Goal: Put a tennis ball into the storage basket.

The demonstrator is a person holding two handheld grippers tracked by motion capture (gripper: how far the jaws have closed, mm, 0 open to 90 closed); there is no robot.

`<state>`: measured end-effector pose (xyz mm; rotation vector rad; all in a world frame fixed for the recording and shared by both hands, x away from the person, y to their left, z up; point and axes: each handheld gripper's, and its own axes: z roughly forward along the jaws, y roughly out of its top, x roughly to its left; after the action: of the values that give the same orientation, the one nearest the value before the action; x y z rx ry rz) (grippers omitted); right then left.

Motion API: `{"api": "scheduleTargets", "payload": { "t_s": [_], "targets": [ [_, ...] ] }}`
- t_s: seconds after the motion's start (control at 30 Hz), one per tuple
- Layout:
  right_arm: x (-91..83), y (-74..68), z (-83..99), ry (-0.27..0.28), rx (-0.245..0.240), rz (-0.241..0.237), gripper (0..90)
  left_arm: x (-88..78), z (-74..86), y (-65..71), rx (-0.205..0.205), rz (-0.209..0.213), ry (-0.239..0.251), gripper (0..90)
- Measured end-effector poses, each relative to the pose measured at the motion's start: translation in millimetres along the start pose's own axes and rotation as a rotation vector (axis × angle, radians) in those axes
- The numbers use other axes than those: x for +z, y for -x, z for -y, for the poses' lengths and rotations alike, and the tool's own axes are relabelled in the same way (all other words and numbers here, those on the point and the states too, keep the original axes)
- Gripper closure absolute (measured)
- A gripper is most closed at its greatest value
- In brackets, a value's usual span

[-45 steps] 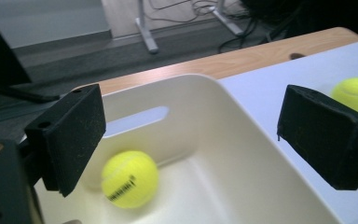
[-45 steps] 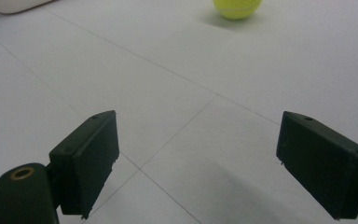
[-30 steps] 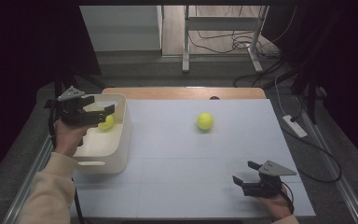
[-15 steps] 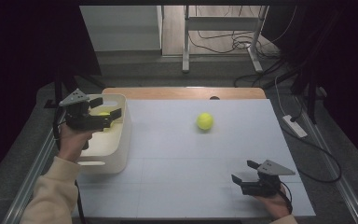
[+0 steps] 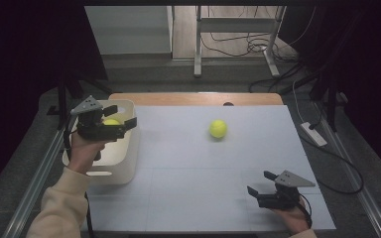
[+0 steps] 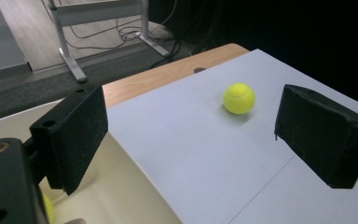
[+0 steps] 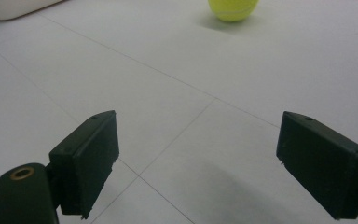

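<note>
In the high view the left gripper point(image 5: 121, 115) hangs at the left of the frame, over the white bin point(image 5: 121, 166) at the table's left edge. Its jaws stand apart with nothing between them. Just under and behind them, inside the bin, lies a yellow ball point(image 5: 111, 122), partly hidden by the gripper body. In the left gripper view a sliver of that ball point(image 6: 47, 208) shows at the lower left corner, below the left jaw, against the bin's pale wall point(image 6: 121, 186).

A second ball point(image 5: 218, 129) sits alone on the white table point(image 5: 188, 188), right of centre and toward the upper part of the sheet — well apart from both grippers. The left gripper view has it point(image 6: 239, 98) in the upper right of the frame, seen between the two jaws but far beyond them; the right gripper view has it point(image 7: 233, 9) cut by the top edge.

The right gripper point(image 5: 262, 182) rests low at the lower right of the high view, the hand point(image 5: 292, 218) behind it at the table's near edge. Its jaws gape wide — bare table point(image 7: 191, 74) between them, nothing held.
</note>
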<state>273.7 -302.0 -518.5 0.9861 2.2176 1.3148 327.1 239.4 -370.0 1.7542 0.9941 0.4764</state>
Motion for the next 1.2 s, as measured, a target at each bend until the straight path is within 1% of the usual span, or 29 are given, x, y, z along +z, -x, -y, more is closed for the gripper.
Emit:
{"api": "scheduleTargets", "payload": {
  "t_s": [0.23, 0.43, 0.6, 0.9, 1.2],
  "targets": [
    [0.6, 0.0, 0.0, -0.007, -0.005, -0.002, 13.3, 6.9, -0.6, 9.9, 0.022, 0.018, -0.008, 10.2],
    [1.1, 0.0, -0.1, -0.008, -0.008, -0.004, 13.2, 11.5, -1.5, 14.4, 0.029, 0.028, -0.013, 10.2],
    [1.3, 0.0, -0.3, -0.007, -0.011, -0.006, 13.2, 15.8, -3.6, 20.6, 0.044, 0.04, -0.016, 10.2],
    [-0.2, 0.8, 0.3, 0.0, -0.006, -0.005, 13.2, 25.2, -5.3, 29.0, 0.056, 0.059, -0.024, 10.1],
    [0.4, 0.6, -0.2, 0.001, -0.006, -0.002, 13.2, 29.0, -6.2, 33.1, 0.06, 0.07, -0.023, 10.1]
  ]
}}
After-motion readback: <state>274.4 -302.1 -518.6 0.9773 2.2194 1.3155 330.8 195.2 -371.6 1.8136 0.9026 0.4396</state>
